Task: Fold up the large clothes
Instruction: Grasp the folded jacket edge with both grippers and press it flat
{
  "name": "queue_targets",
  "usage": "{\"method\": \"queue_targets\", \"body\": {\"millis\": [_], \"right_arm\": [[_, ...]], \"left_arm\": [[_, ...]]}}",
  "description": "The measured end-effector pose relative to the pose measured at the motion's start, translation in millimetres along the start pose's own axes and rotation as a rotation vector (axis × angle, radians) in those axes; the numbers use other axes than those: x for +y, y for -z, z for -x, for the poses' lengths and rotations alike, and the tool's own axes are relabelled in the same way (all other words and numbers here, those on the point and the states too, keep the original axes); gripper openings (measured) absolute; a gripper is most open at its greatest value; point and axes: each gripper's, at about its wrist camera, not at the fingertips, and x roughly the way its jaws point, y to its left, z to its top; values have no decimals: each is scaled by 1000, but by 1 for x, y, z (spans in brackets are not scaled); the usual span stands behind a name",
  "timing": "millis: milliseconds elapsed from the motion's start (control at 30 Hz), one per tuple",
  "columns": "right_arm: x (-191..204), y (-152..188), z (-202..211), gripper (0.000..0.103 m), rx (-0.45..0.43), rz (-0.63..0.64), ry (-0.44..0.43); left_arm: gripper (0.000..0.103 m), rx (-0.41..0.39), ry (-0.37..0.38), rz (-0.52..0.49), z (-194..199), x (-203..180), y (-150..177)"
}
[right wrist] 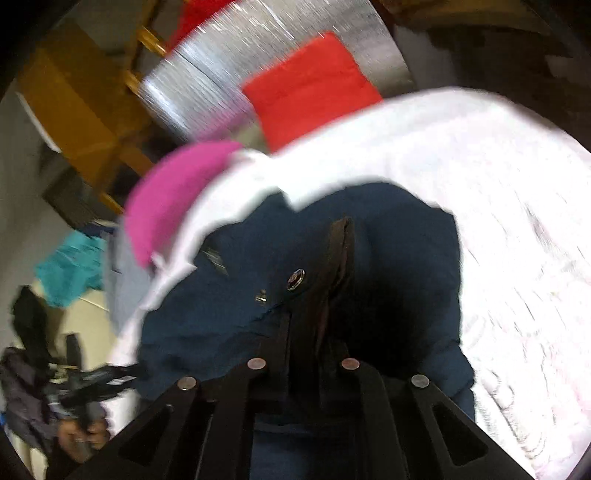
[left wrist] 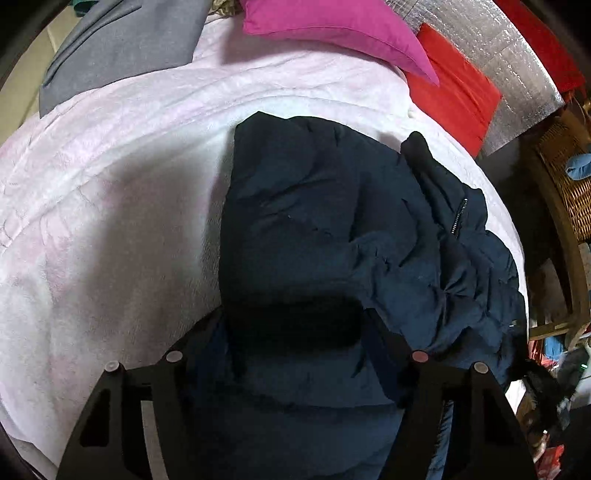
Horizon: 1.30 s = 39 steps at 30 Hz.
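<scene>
A dark navy padded jacket [left wrist: 332, 221] lies bunched on a pale pink-white bed cover [left wrist: 110, 206]. My left gripper [left wrist: 295, 325] has its fingers spread wide with a thick fold of the jacket and its black cuff between them. In the right wrist view, which is blurred, my right gripper [right wrist: 314, 325] is shut on a dark placket edge of the jacket [right wrist: 221, 295] near a metal snap [right wrist: 295, 278]. The fingertips of both grippers are hidden in the cloth.
A magenta pillow [left wrist: 332, 29] and a red pillow [left wrist: 458, 96] lie at the head of the bed by a silver quilted panel [left wrist: 498, 44]. A grey garment [left wrist: 118, 48] lies far left. A wicker chair [left wrist: 569, 177] stands right of the bed. Clutter lies on the floor [right wrist: 55, 387].
</scene>
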Motion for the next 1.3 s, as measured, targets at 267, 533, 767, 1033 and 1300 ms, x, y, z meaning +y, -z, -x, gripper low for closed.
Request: {"method": "queue_targets", "body": {"millis": [267, 533, 767, 1033, 1300], "right_arm": [[-35, -6, 32, 49, -36, -66, -52], [-85, -18, 31, 82, -1, -213, -129], [-70, -20, -9, 64, 84, -181, -97], [-29, -29, 24, 24, -64, -10, -68], [-50, -13, -1, 27, 4, -54, -4]], "left_arm": [[72, -72, 86, 43, 33, 14, -13], [73, -48, 103, 76, 7, 17, -17], [56, -35, 58, 51, -9, 11, -15], [31, -95, 41, 18, 7, 8, -16], [31, -61, -17, -9, -4, 13, -6]]}}
